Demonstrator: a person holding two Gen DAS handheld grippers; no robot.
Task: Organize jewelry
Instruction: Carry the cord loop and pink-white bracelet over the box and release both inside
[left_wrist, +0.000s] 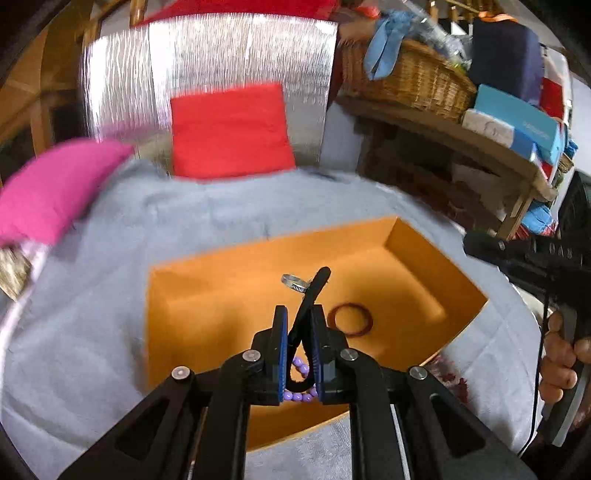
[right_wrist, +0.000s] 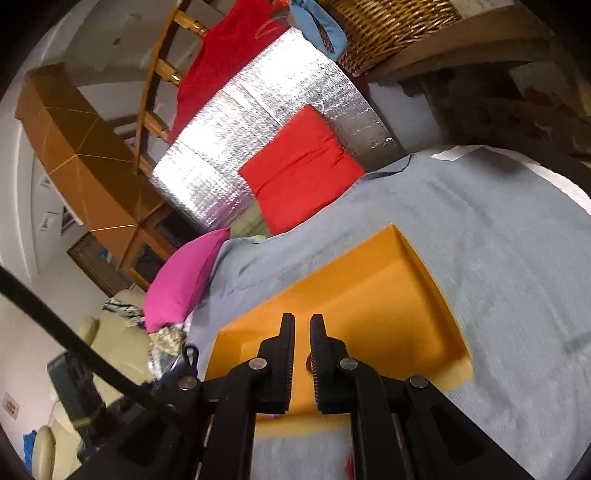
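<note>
An orange tray (left_wrist: 207, 280) lies on a grey-blue cloth. In it are a silver ring (left_wrist: 293, 282), a dark red bangle (left_wrist: 350, 319) and a purple bead bracelet (left_wrist: 301, 397) near the front. My left gripper (left_wrist: 298, 317) is shut on a black band (left_wrist: 314, 291), holding it above the tray with its loop sticking up past the fingertips. In the right wrist view my right gripper (right_wrist: 302, 321) hovers over the orange tray (right_wrist: 388, 295), its jaws nearly together with a narrow gap and nothing visibly between them.
A red cushion (left_wrist: 231, 129) leans on a silver foil panel (left_wrist: 122, 85) behind the cloth. A pink pillow (left_wrist: 51, 188) lies at the left. A wicker basket (left_wrist: 410, 74) and boxes sit on a wooden shelf (left_wrist: 480, 147) at the right. The right hand-held tool (left_wrist: 546, 266) is at the right edge.
</note>
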